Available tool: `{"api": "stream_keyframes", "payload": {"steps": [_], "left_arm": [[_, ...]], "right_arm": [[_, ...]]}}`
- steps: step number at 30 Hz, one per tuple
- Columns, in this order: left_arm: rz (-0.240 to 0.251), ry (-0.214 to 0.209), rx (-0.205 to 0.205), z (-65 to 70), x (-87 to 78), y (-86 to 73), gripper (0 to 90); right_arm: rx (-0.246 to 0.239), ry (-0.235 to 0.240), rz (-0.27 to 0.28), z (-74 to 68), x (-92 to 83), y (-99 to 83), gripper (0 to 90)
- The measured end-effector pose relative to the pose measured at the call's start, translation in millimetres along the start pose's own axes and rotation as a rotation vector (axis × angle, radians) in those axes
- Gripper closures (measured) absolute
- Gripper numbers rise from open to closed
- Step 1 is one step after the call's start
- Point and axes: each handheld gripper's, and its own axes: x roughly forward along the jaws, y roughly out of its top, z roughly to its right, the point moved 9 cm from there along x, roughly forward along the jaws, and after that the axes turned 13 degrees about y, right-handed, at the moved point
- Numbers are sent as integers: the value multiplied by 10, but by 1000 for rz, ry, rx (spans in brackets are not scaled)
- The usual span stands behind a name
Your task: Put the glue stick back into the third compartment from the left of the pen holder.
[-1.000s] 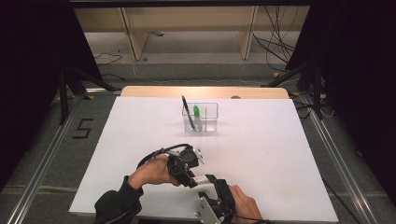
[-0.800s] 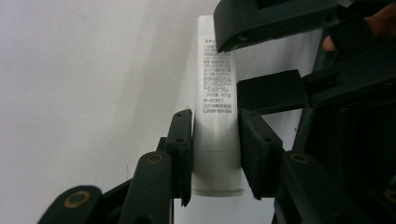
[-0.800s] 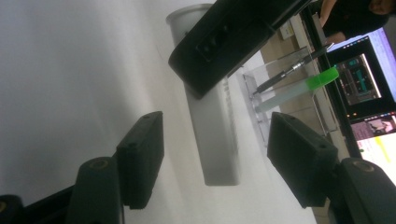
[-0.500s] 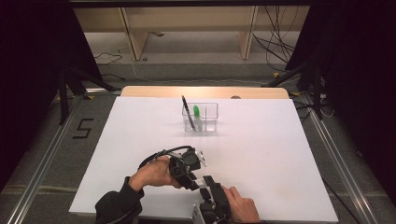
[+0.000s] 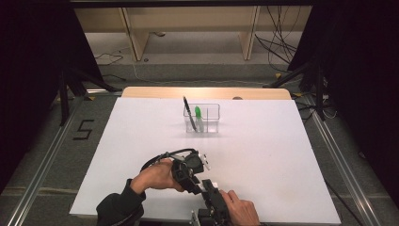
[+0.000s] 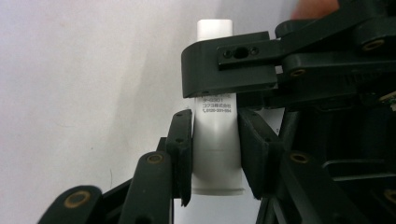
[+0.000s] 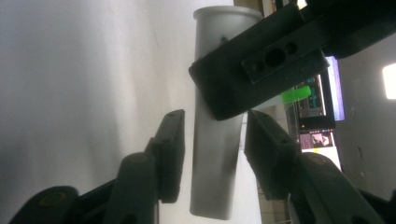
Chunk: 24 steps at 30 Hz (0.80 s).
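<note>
White tube (image 6: 217,140) stands clamped between the left gripper (image 6: 215,154) pads, long axis along its jaws; the right gripper (image 7: 212,149), just closing, straddles its other end, gaps remaining.

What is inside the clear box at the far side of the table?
The clear box holds a black pen leaning at its left end and a green-capped marker beside it. Its right part looks empty; the marker's lower end is too blurred to read.
</note>
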Motion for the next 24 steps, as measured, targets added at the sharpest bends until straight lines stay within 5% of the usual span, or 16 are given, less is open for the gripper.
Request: {"api": "stream_keyframes", "payload": {"steps": [5,16,24], "left_arm": [[-5,-4,-2,-1,1,-6,669],[-15,-14,-25,-8,33,-12,656],[-12,7,-22,-39,13,-39,466]], "right_arm": [[-14,-5,-1,1,-8,9,684],[-51,-34,-23,-4,6,4,707],[-46,-34,-22,8,4,-17,709]]}}
